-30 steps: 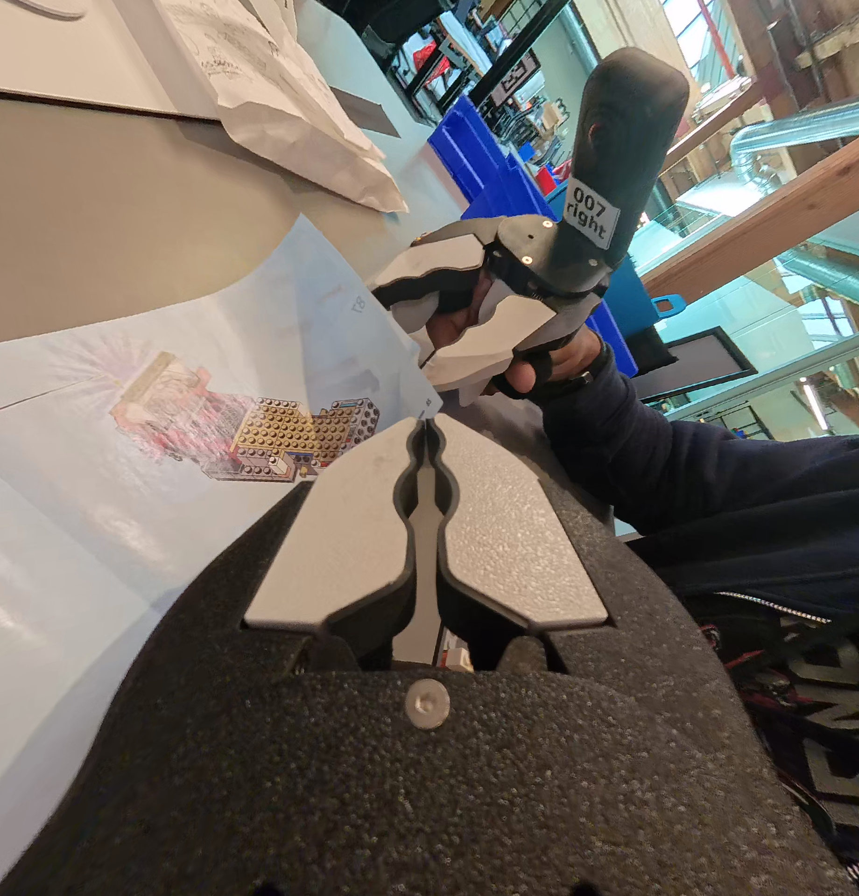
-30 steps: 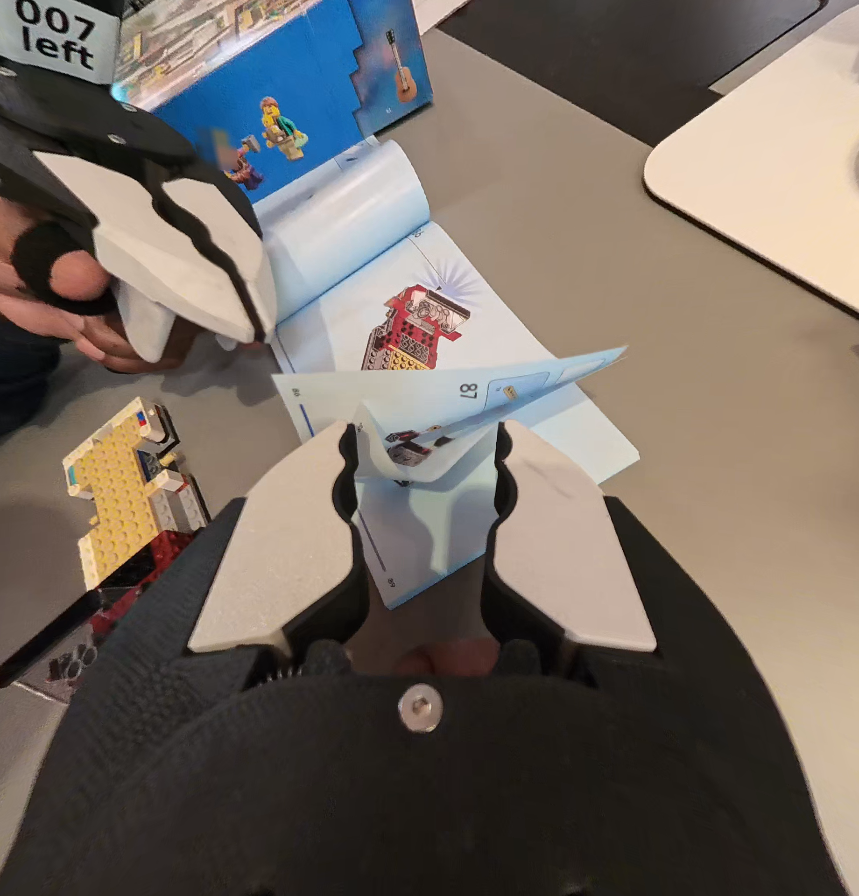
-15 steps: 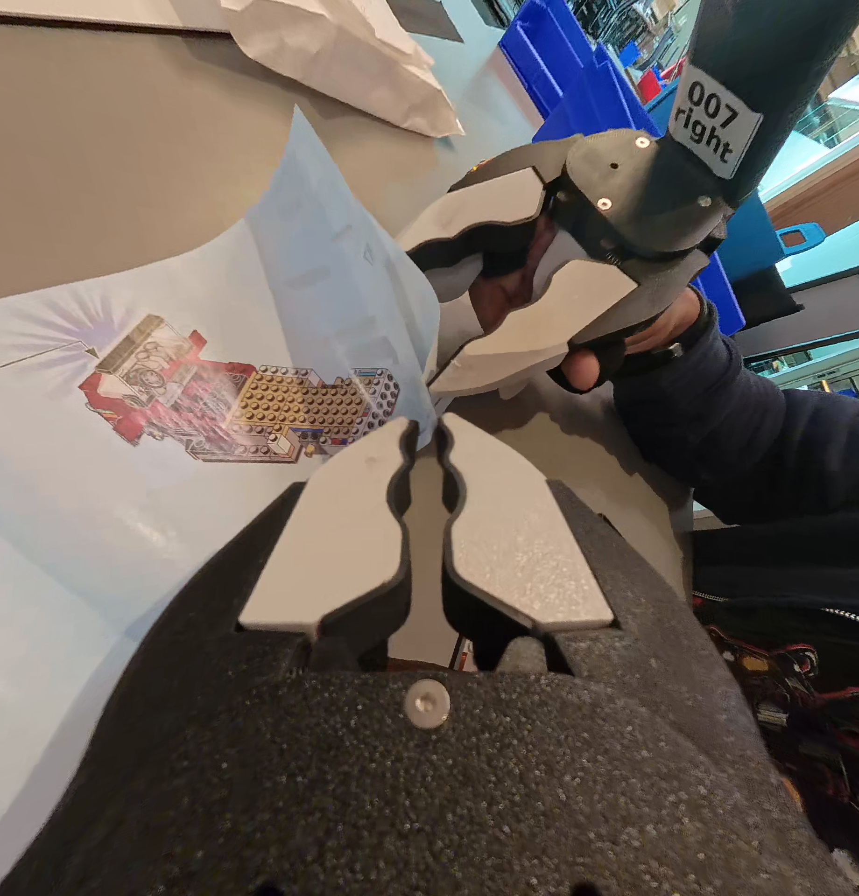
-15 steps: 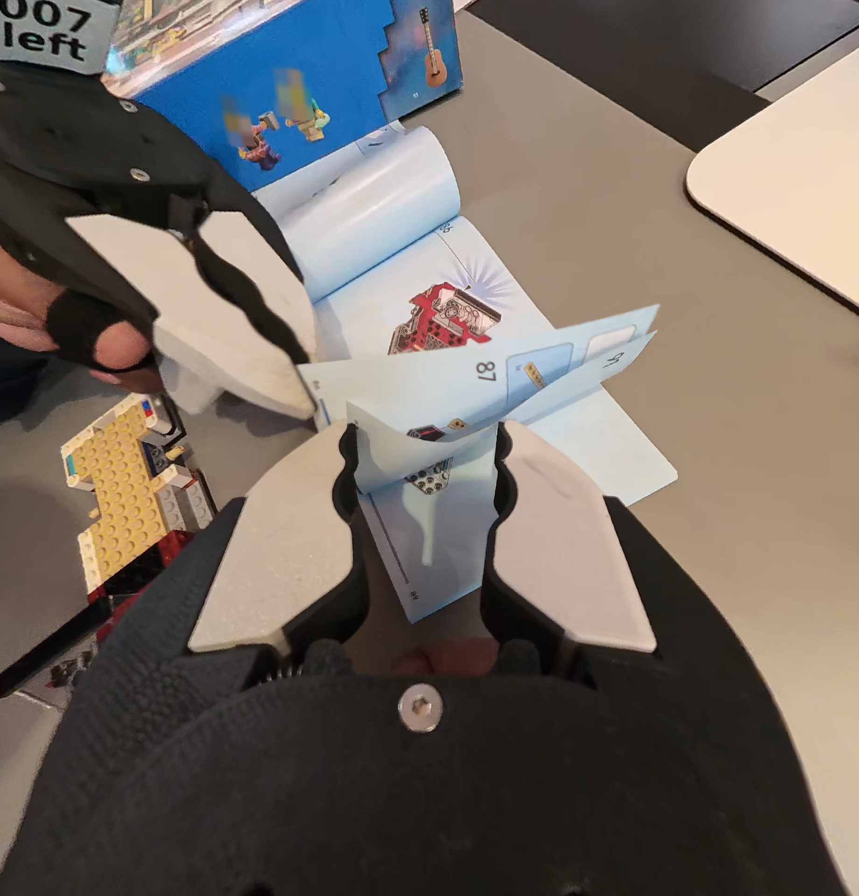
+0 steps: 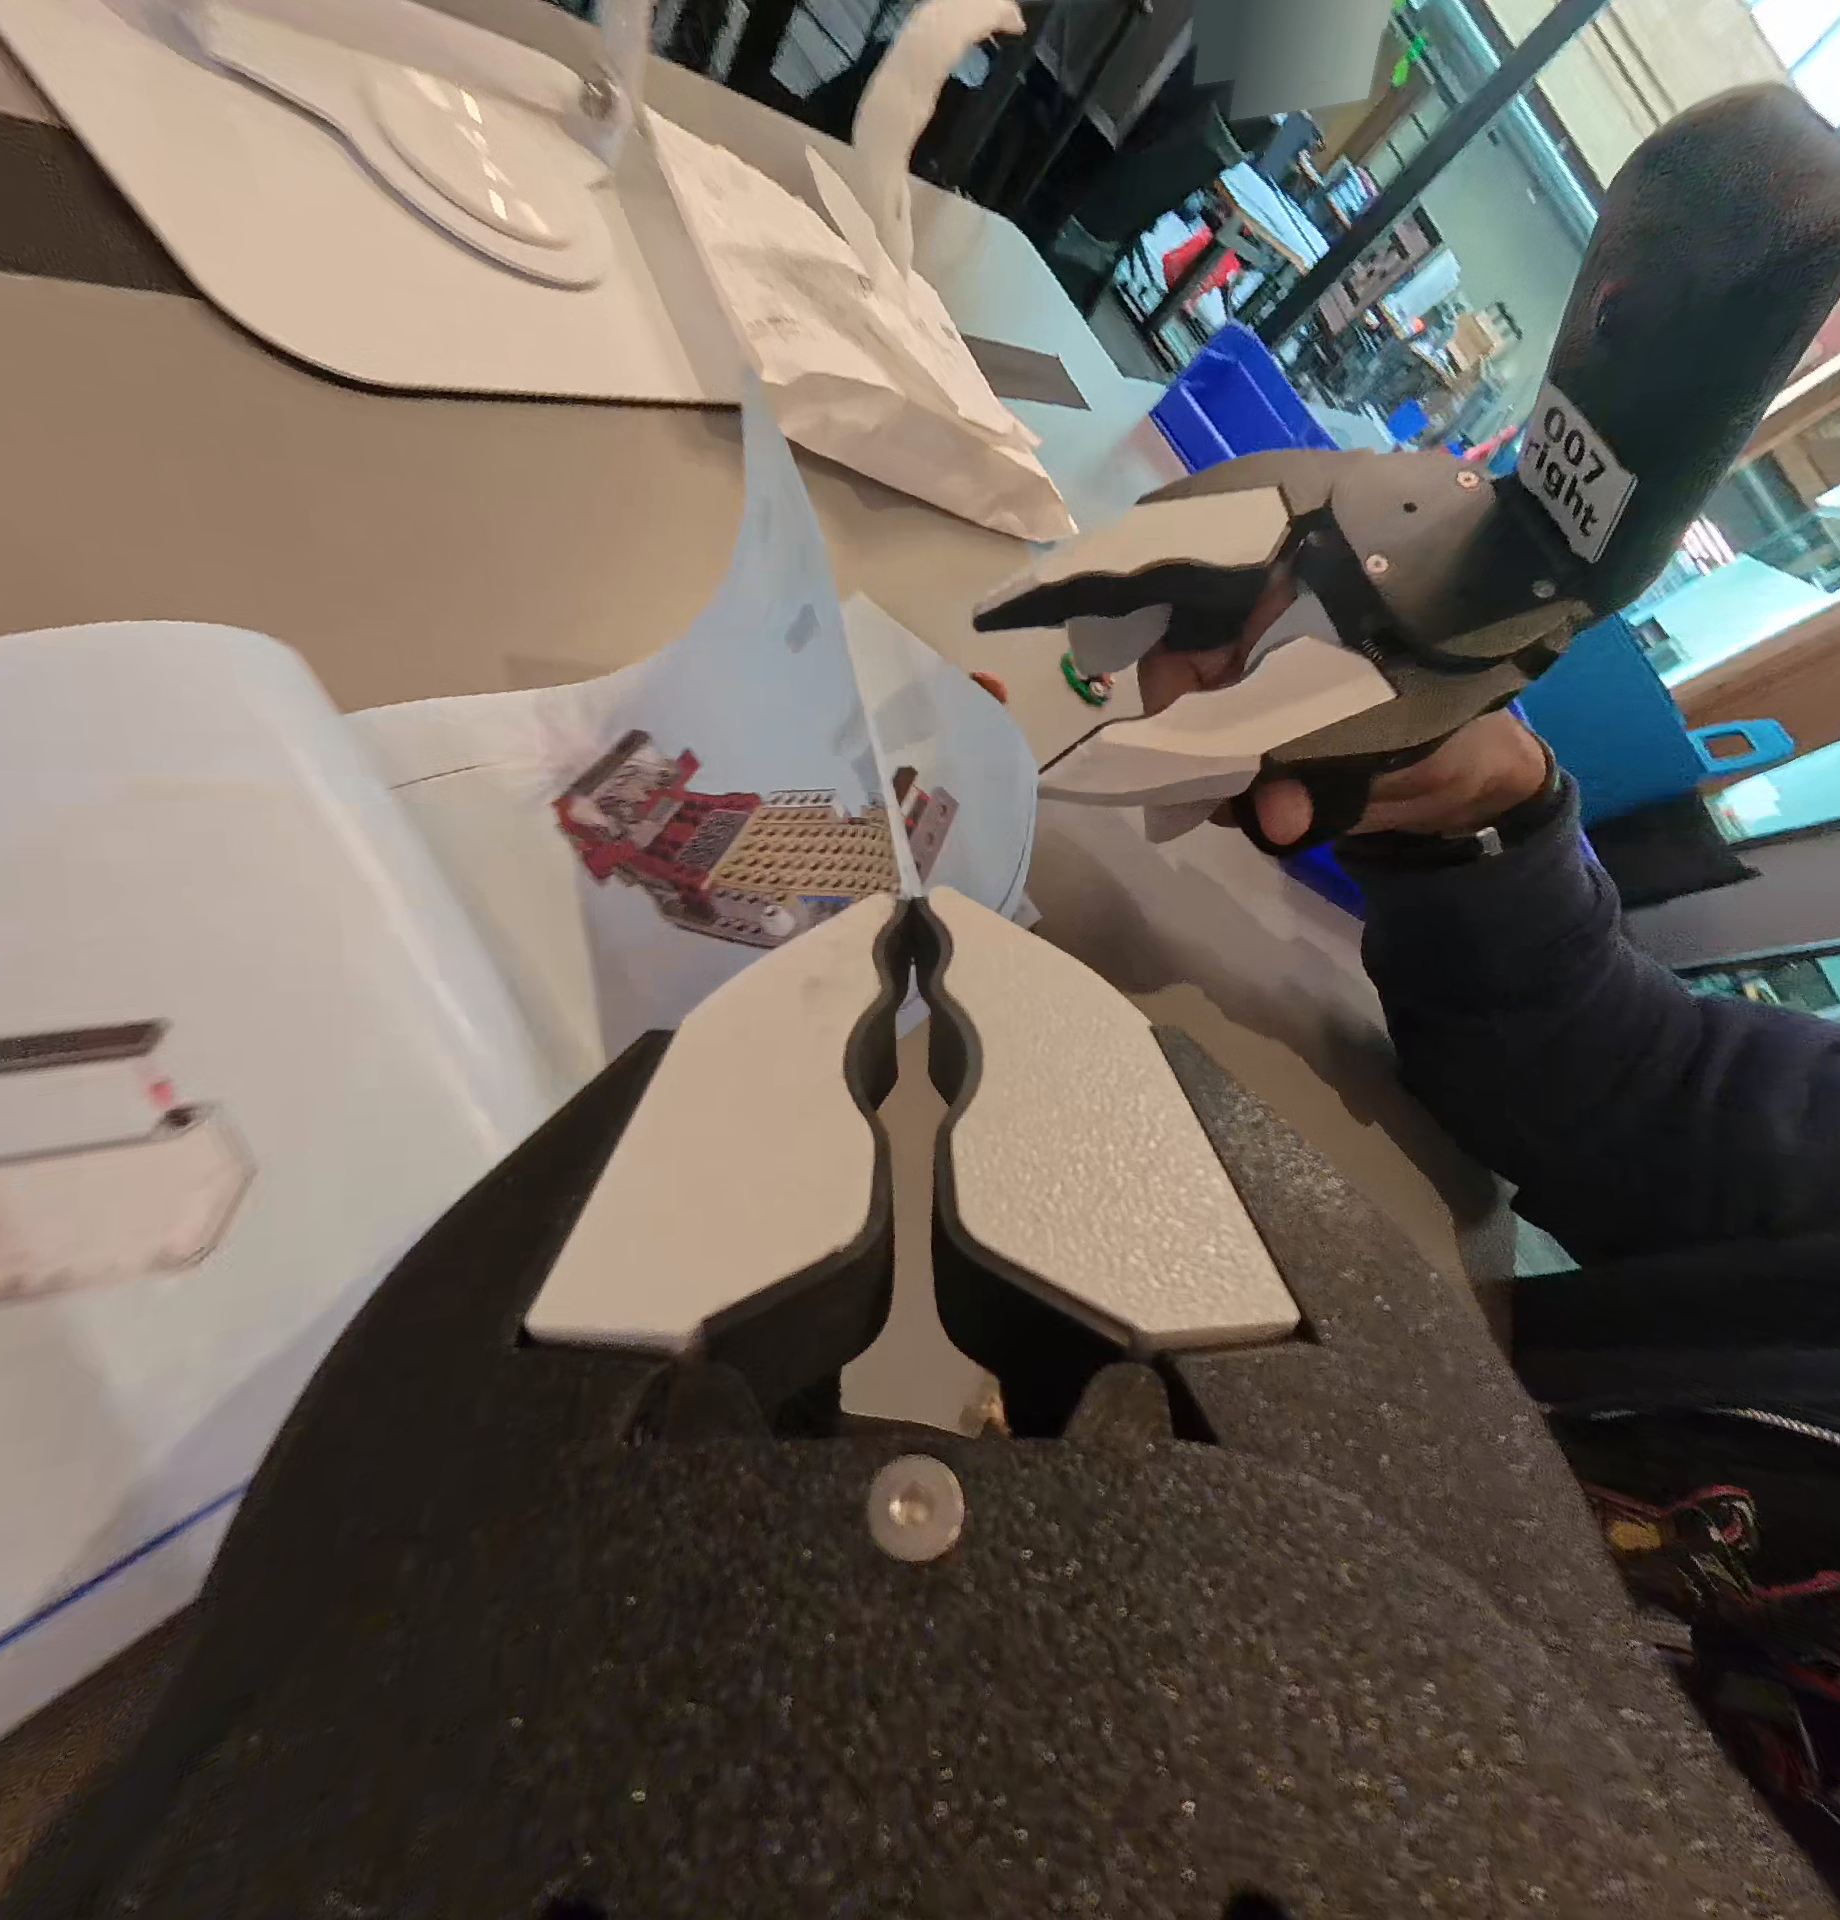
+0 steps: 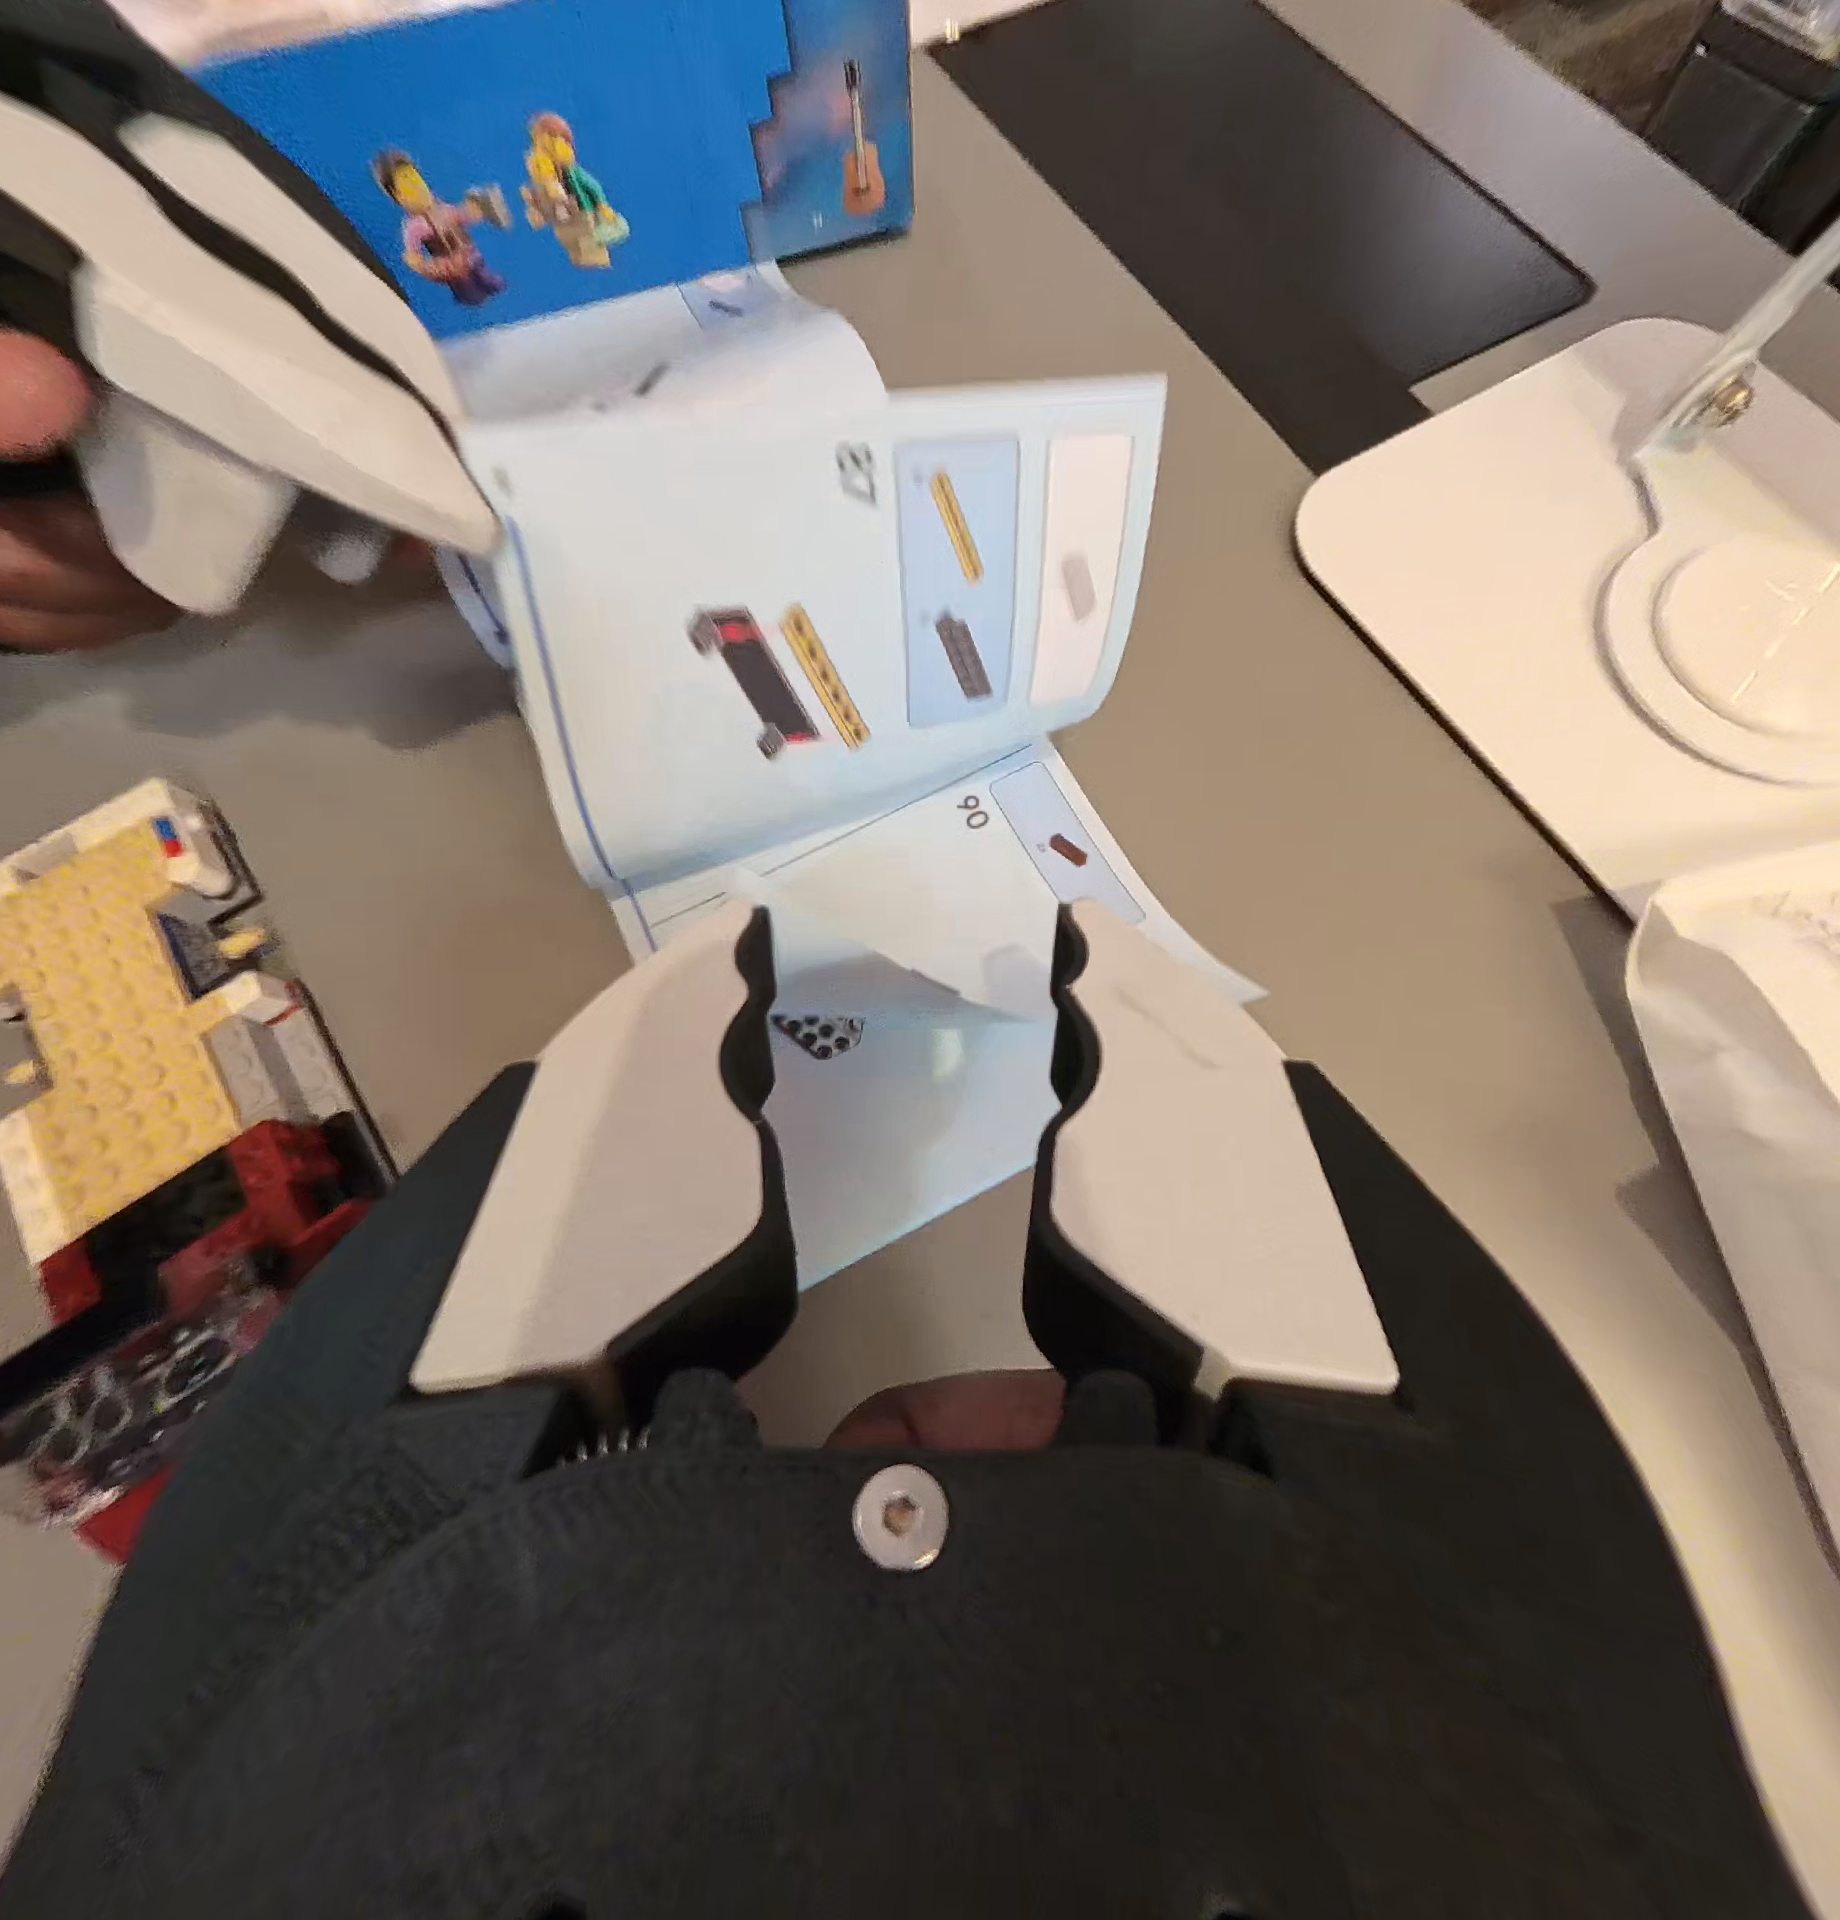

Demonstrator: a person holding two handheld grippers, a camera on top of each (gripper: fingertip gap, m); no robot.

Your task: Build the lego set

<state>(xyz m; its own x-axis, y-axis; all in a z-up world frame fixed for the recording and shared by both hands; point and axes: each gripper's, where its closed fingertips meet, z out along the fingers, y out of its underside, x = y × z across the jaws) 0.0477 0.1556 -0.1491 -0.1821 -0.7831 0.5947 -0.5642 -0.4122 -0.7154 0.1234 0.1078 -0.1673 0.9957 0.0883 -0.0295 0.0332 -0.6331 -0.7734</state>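
left hand-held gripper (image 5: 914, 914) is pressed together at the tips, pinching the edge of a pale blue page (image 5: 791, 665) of the instruction booklet (image 6: 874, 1101), and that page stands up on edge straight ahead of its fingertips. just past the lifted page on its left side lies the open spread with a picture of a red and tan brick model (image 5: 729, 831); further left a thick curl of turned pages (image 5: 168, 935) bulges up, blurred.

right hand-held gripper (image 6: 905, 935) is spread wide, jaws apart, hovering over the near corner of the booklet. a loose page corner (image 6: 895, 956) curls up between its fingertips, but the pads are not pressing on it. ahead of it the lifted page (image 6: 791, 623) shows drawings of parts, and the left hand-held gripper's tips meet that page's edge up at its front left.

to the right gripper's left, a half-built brick model (image 6: 116, 1018), tan plates on top, red and black below, sits on the grey surface (image 6: 1311, 935). beyond the booklet stands a blue box (image 6: 604, 156). off to its right, a white stand base (image 6: 1622, 582), and nearer, a white paper bag (image 6: 1778, 1091). a dark mat (image 6: 1259, 187) lies far ahead.
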